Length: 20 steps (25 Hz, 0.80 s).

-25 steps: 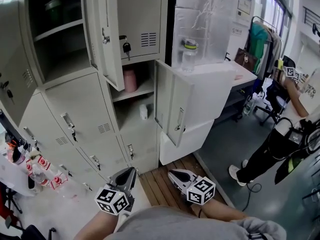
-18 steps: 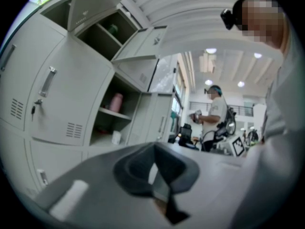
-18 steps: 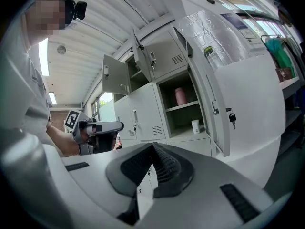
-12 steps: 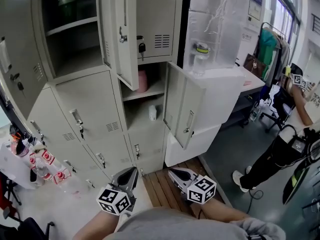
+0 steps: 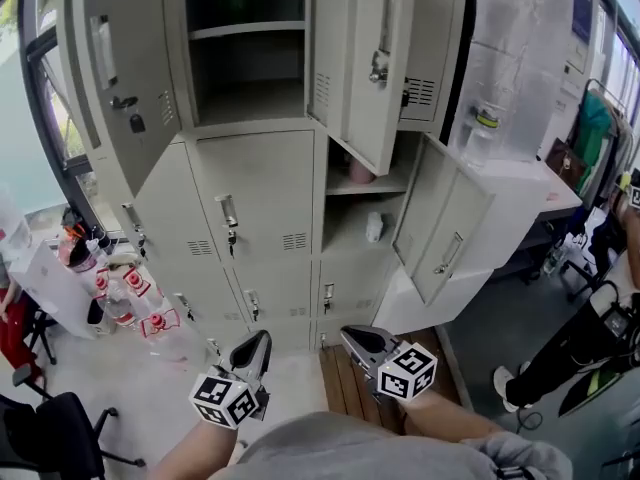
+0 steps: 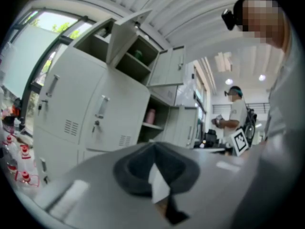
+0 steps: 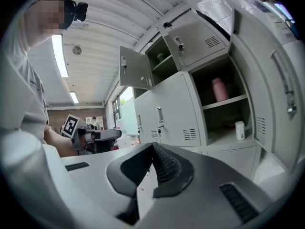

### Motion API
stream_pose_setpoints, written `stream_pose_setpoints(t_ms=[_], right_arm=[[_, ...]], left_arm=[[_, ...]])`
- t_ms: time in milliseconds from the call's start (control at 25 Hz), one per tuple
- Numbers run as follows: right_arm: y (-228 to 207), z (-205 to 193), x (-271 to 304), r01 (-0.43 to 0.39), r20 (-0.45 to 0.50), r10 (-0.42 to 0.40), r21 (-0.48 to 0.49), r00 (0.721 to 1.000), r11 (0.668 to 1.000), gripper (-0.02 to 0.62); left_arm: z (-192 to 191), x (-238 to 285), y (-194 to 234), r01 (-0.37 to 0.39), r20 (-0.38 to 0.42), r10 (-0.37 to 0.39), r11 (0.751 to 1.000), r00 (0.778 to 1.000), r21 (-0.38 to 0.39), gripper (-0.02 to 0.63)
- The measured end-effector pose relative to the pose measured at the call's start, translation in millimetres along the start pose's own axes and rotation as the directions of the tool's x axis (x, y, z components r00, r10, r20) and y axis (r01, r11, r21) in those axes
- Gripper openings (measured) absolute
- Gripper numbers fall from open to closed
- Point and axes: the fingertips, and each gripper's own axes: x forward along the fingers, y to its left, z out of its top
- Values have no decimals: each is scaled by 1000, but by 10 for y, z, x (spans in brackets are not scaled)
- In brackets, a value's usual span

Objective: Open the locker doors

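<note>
The grey lockers [image 5: 250, 208] fill the head view. Three doors stand open: the upper left one [image 5: 110, 78], an upper middle one [image 5: 365, 58] and a lower right one [image 5: 445, 233]. The middle door with a handle [image 5: 228, 213] and the small doors below it [image 5: 250, 298] are closed. A pink bottle [image 5: 360, 171] and a small white bottle [image 5: 373, 228] sit on open shelves. My left gripper [image 5: 255, 348] [image 6: 153, 149] and right gripper [image 5: 358, 343] [image 7: 152, 149] hang low near my body, both shut and empty, well short of the lockers.
Several bottles with red labels [image 5: 120, 288] stand on a white table at the left. A black chair [image 5: 50, 438] is at the lower left. Wooden boards [image 5: 350, 378] lie under the right gripper. A person [image 5: 590, 338] stands at the right, beyond a plastic-wrapped block [image 5: 500, 68].
The head view has swung left and up, so the lockers have slid right and their upper left door now shows. Both grippers stay low, shut, in nearly the same place.
</note>
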Motion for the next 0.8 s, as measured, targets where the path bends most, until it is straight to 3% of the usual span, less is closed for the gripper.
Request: stream_pose_setpoints(t_ms=[200, 480, 800], right_arm=[[332, 34, 572, -20, 6, 20, -15, 1000, 1000, 9], [700, 93, 1298, 11, 25, -12, 35, 1000, 999, 8], [868, 146, 1562, 8, 40, -11, 72, 999, 997, 8]], left_arm=[[173, -513, 658, -64, 30, 64, 998, 997, 1, 2], [398, -1043, 1453, -77, 34, 76, 997, 997, 11, 2], [502, -1245, 1814, -79, 47, 79, 997, 996, 2, 2]])
